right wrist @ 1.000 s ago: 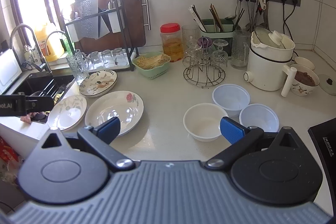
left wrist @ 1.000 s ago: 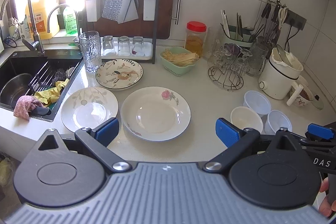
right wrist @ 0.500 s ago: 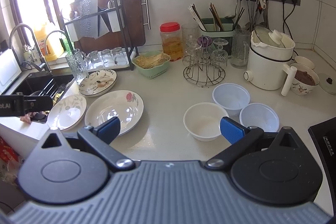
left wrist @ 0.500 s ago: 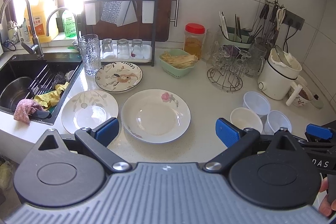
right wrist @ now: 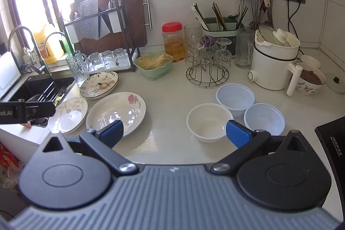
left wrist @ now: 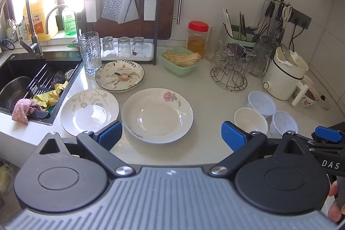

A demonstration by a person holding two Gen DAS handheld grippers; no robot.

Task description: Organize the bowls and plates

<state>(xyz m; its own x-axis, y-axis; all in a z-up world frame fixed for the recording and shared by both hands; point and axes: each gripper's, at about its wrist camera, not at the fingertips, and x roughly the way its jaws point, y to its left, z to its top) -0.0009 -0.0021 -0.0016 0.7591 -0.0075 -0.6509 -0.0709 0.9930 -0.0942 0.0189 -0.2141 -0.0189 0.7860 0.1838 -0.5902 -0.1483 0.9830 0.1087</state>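
Observation:
Three plates lie on the white counter: a large rose plate (left wrist: 157, 114) (right wrist: 116, 112), a leaf-pattern plate (left wrist: 89, 111) (right wrist: 68, 114) to its left, and a rabbit-pattern plate (left wrist: 119, 75) (right wrist: 99, 84) behind. Three bowls stand at the right: a white one (left wrist: 250, 121) (right wrist: 209, 122) and two pale blue ones (right wrist: 235, 97) (right wrist: 264, 119). My left gripper (left wrist: 172, 136) is open and empty, above the counter's front edge before the rose plate. My right gripper (right wrist: 174, 133) is open and empty, in front of the white bowl.
A black sink (left wrist: 23, 79) with cloths is at the left. A tall glass (left wrist: 89, 53), a rack with glasses (left wrist: 123, 46), a green basket (left wrist: 180, 60), a jar (left wrist: 198, 38), a wire glass stand (right wrist: 207, 66) and a white cooker (right wrist: 273, 59) line the back.
The left gripper has tilted and pulled back slightly, so the scene sits a little lower in its view. The right gripper has barely moved.

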